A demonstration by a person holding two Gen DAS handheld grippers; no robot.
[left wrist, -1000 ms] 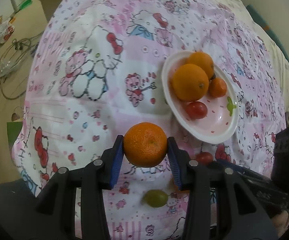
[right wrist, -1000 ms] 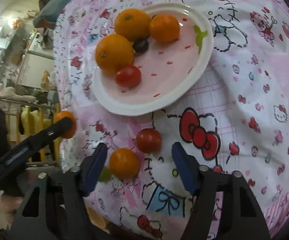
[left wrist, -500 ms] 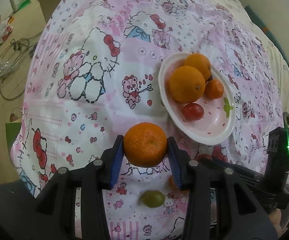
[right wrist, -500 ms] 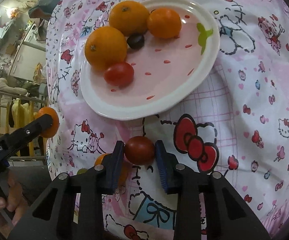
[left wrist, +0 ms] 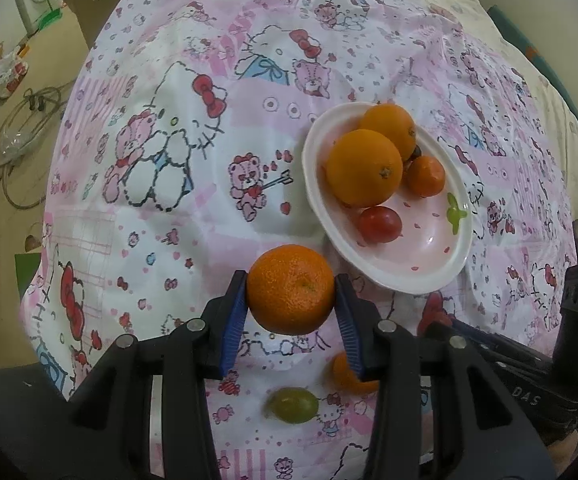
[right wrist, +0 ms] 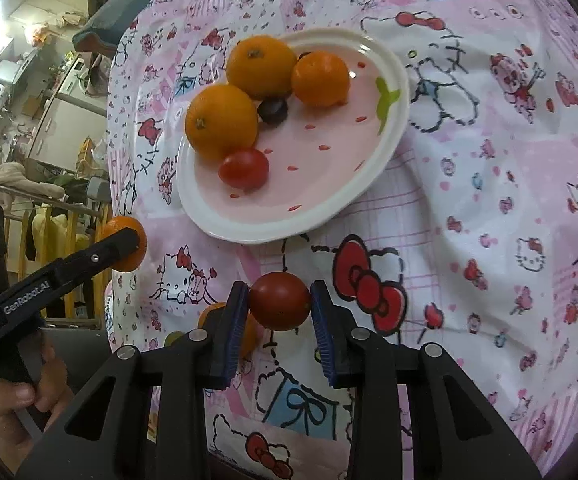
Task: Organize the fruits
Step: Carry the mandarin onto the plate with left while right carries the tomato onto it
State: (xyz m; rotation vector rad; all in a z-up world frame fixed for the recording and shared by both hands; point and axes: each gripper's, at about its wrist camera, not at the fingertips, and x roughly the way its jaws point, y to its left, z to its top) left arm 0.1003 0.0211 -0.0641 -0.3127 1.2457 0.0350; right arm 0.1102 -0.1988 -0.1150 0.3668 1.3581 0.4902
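Clamped between the blue pads of the left gripper is a mandarin, pressed on both sides at about its widest part, with most of the fruit standing forward of the fingertips and clear of the patterned pink cloth below. The jaws are held narrow, only as wide as the fruit. A cherry tomato is pinched in the same way by the right gripper, whose jaws have just been closing onto it; a pad bears on each flank and the tomato sits right at the fingertips.

A white plate lies on the cloth just beyond both grippers, to the far right of the left one. On the plate two large oranges are packed together at its far left, with a smaller mandarin to their right, a dark grape tucked between them, and a second cherry tomato on the near side.

On the cloth nearer than the left gripper's fingers, a green grape and a small orange fruit, partly hidden by a finger, are seen side by side. A hand is seen at the left gripper's handle.
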